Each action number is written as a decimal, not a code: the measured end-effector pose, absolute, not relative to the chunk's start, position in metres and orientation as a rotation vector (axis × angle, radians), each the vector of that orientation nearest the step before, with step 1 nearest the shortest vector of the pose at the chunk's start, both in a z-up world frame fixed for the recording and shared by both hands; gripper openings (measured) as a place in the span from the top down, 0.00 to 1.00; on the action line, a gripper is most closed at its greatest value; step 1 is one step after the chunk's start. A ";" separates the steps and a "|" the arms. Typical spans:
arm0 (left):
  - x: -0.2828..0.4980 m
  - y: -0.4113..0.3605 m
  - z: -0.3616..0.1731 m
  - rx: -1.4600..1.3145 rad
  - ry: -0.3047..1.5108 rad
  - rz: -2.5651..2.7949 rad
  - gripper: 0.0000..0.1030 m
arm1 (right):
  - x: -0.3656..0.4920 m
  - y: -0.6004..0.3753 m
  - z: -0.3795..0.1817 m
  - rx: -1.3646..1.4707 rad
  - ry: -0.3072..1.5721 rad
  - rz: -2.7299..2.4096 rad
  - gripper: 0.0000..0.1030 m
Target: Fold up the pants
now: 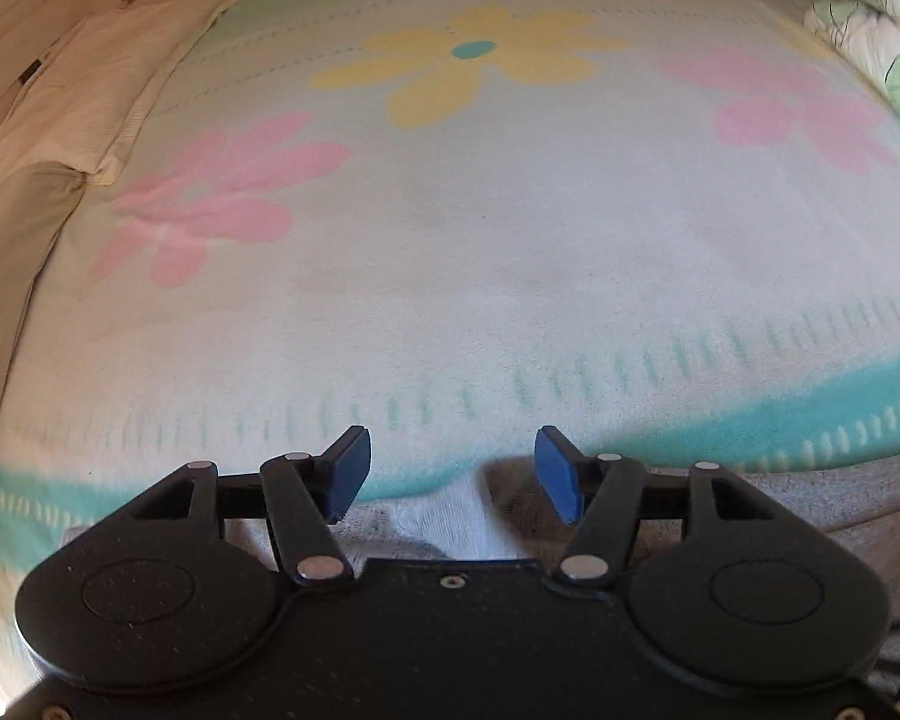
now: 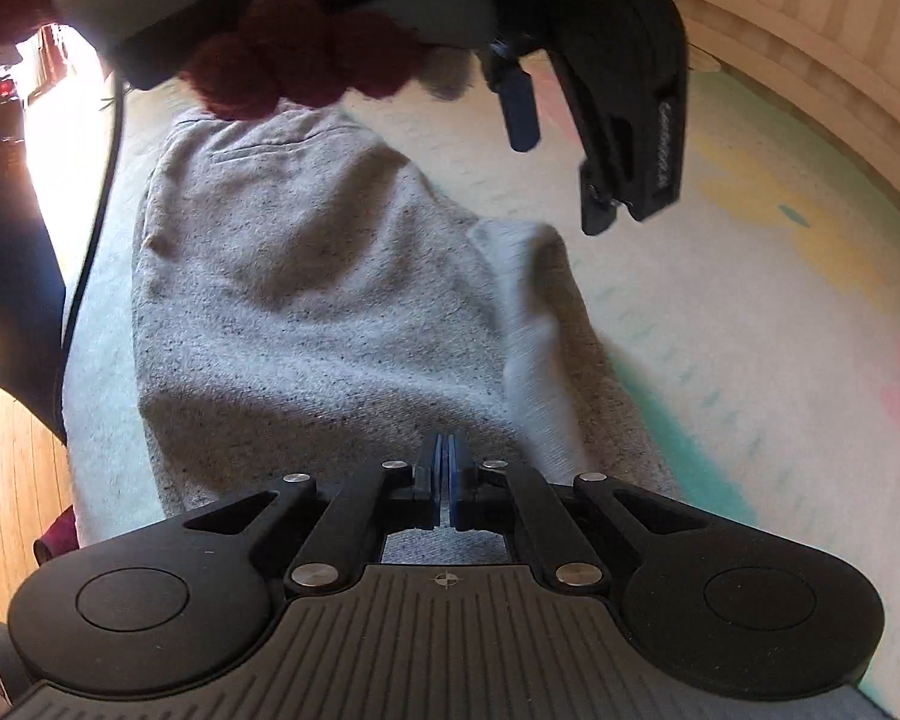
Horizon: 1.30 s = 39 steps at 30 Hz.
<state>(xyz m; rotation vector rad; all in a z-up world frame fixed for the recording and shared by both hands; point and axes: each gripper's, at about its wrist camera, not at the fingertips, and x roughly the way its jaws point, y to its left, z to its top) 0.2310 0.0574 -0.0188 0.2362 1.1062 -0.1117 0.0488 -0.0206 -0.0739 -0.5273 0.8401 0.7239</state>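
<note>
On a bed spread with a pale fleece blanket (image 1: pixel 450 228) printed with pink and yellow flowers and a teal border: heather-grey knit sweatpants (image 2: pixel 306 300) lying along the near edge, partly folded, one pale inner layer turned up at the side. Left gripper (image 1: pixel 453 474) hovering over the pants' edge, blue-padded jaws wide apart, nothing between them; seen too from the right wrist view (image 2: pixel 561 174), above the blanket. Right gripper (image 2: pixel 445 474) low over the grey fabric, jaws pressed together, pads meeting; cloth between them impossible to confirm. Cream pillow (image 1: pixel 96 84) at the left. Wooden floor (image 2: pixel 6 480) beside the bed.
</note>
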 end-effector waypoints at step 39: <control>0.244 0.051 -0.028 0.225 1.192 -0.137 0.37 | 0.036 -0.015 -0.081 -0.721 0.793 0.704 0.98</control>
